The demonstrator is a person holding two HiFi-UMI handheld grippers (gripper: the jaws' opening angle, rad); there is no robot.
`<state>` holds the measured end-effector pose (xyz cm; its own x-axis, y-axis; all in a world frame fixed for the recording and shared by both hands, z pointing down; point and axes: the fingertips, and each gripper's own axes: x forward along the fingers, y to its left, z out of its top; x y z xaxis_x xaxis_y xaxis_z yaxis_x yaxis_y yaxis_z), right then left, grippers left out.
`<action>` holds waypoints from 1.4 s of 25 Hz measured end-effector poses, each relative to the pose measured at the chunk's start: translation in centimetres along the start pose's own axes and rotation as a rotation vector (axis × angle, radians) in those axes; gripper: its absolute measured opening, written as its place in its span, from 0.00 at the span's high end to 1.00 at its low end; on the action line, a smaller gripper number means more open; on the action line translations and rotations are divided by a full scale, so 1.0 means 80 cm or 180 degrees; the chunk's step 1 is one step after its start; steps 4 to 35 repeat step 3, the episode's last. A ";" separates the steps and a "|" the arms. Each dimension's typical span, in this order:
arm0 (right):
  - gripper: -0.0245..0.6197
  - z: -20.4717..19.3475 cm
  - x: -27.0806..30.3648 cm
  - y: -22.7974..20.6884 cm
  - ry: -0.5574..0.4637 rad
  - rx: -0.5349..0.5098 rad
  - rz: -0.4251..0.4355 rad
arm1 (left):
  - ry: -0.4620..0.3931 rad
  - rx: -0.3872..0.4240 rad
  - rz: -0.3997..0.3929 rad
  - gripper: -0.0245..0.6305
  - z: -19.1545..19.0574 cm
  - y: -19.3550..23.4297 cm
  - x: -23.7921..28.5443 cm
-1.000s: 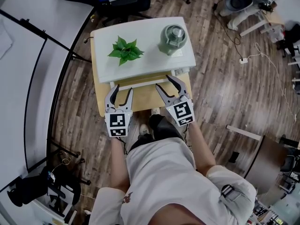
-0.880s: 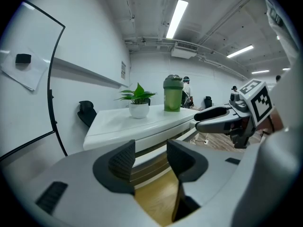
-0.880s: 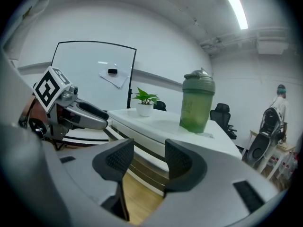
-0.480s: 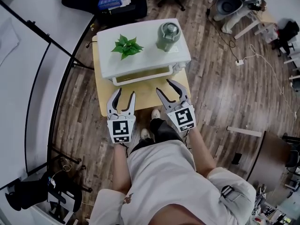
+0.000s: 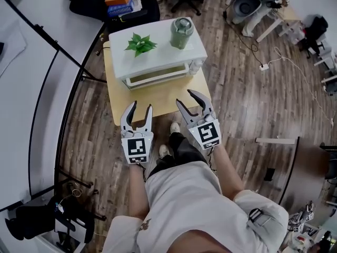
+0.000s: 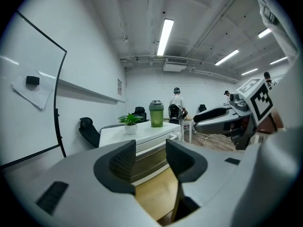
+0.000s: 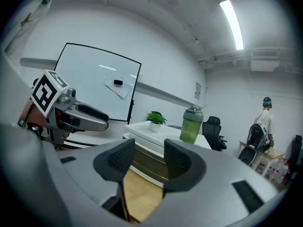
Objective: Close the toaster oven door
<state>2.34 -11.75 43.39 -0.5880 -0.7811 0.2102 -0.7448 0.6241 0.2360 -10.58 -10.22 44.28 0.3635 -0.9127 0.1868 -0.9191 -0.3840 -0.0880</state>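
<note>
The white toaster oven (image 5: 158, 57) stands on a small wooden table (image 5: 158, 101). Its glass door (image 5: 158, 78) is up against the front. A potted plant (image 5: 140, 44) and a green bottle (image 5: 181, 33) rest on its top. My left gripper (image 5: 140, 105) and right gripper (image 5: 184, 96) hover over the table's near edge, well short of the oven. Each shows a narrow gap with nothing between the jaws. The oven (image 6: 142, 138) is ahead in the left gripper view, past my own jaws (image 6: 150, 157). The right gripper view shows the oven (image 7: 156, 136) beyond its jaws (image 7: 149, 157).
A whiteboard on a black stand (image 5: 42, 88) runs along the left. Behind the table sit black office chairs and a bag with orange and blue boxes (image 5: 124, 1). A cable (image 5: 284, 57) trails over the wooden floor at right. A person (image 6: 176, 103) stands far back.
The oven door has swung up from hanging open to lying against the front. Both grippers have drawn back from the oven toward the table's near edge. The right jaws have narrowed slightly.
</note>
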 end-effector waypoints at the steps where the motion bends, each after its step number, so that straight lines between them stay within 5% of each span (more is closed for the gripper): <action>1: 0.66 0.002 -0.005 0.004 -0.0003 -0.0003 -0.0001 | -0.0012 0.0000 -0.0001 0.67 0.001 -0.002 -0.005; 35: 0.66 0.004 -0.013 0.012 -0.0008 -0.0010 0.0001 | -0.0034 0.0001 -0.0001 0.67 0.004 -0.004 -0.016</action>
